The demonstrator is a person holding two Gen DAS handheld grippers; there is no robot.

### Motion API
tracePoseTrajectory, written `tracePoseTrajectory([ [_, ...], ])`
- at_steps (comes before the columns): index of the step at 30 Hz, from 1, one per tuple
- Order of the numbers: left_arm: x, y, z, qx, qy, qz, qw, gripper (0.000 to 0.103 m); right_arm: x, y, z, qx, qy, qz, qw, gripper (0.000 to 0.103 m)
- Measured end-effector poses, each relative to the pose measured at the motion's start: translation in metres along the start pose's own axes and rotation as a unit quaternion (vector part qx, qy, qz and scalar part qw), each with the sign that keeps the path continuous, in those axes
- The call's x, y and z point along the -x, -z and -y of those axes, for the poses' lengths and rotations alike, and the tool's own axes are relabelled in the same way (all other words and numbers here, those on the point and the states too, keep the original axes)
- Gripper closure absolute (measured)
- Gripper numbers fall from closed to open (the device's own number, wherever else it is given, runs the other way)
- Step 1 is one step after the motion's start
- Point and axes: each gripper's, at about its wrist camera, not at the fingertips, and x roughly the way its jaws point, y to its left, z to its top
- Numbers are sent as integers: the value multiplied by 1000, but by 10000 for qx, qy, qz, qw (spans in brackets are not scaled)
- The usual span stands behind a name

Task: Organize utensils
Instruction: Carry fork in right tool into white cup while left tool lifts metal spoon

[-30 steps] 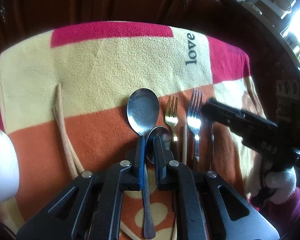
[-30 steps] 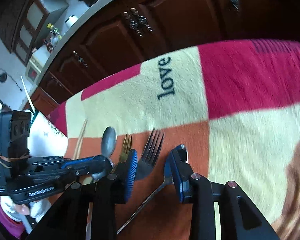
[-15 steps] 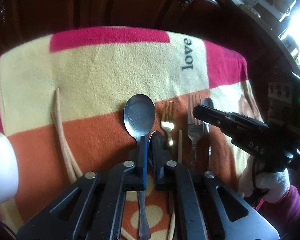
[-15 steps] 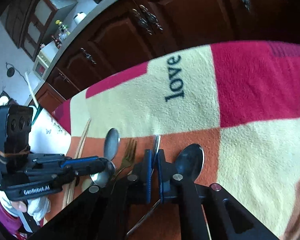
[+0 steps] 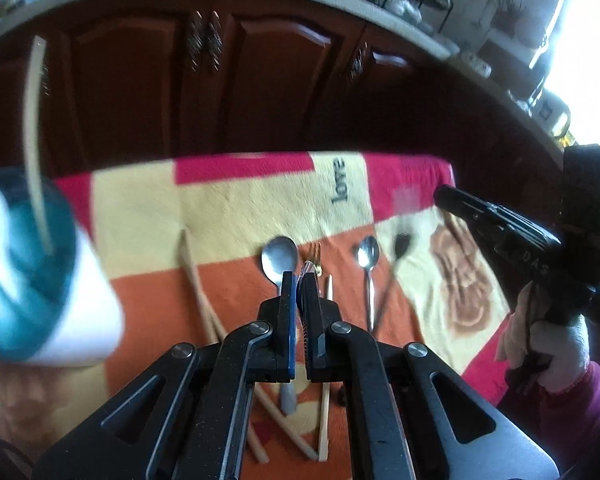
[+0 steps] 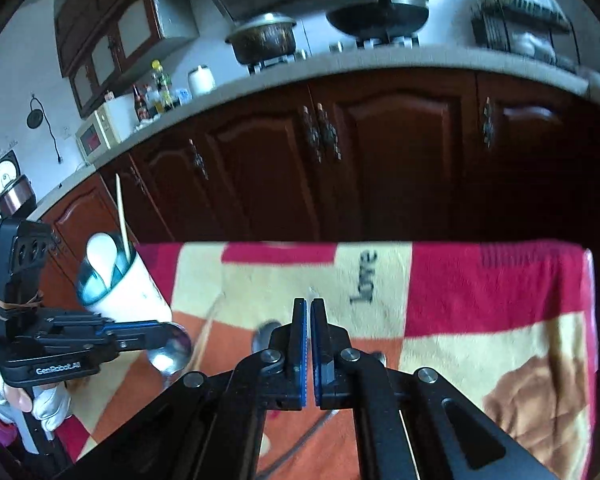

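My left gripper (image 5: 298, 276) is shut on a small silver spoon (image 5: 309, 268), seen edge-on between the pads. From the right wrist view the spoon's bowl (image 6: 171, 346) sticks out past the left gripper (image 6: 156, 328). My right gripper (image 6: 309, 302) is shut on a silver fork, of which only a thin tip (image 6: 311, 290) shows above the pads. In the left wrist view the right gripper (image 5: 440, 196) hangs above the cloth's right side. On the cloth lie a large spoon (image 5: 278, 258), a gold fork (image 5: 318, 248), another spoon (image 5: 367, 256) and chopsticks (image 5: 196, 280).
A white cup (image 6: 116, 280) with a teal inside stands at the cloth's left edge, holding a white spoon and a chopstick. The checked "love" cloth (image 6: 480, 280) covers the table. Dark wooden cabinets (image 6: 380, 160) and a kitchen counter stand behind. A gloved hand (image 5: 556, 356) holds the right gripper.
Both grippers have risen off the cloth, the left with the spoon, the right with the fork. The right jaws went from open to shut. Cabinets and counter came into view.
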Motion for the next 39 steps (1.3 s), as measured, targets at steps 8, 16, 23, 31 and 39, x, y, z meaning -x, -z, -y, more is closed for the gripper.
tracePoseTrajectory([
  [8, 88, -18, -52, 336, -381, 580, 9970, 102, 19, -52, -67, 327, -210, 478, 9981, 102],
  [16, 120, -10, -74, 541, -359, 828, 9944, 102, -41, -20, -32, -349, -384, -745, 9959, 94],
  [23, 111, -4, -77, 572, -312, 704, 9954, 102, -85, 45, 45, -1788, -380, -1238, 9753, 73],
  [31, 101, -8, -74, 553, -261, 665, 9959, 102, -110, 53, 66, -2339, -576, -1353, 9611, 73],
  [39, 100, -7, -76, 553, -307, 629, 9960, 101, -115, 51, 78, -2449, -515, -1243, 9602, 79],
])
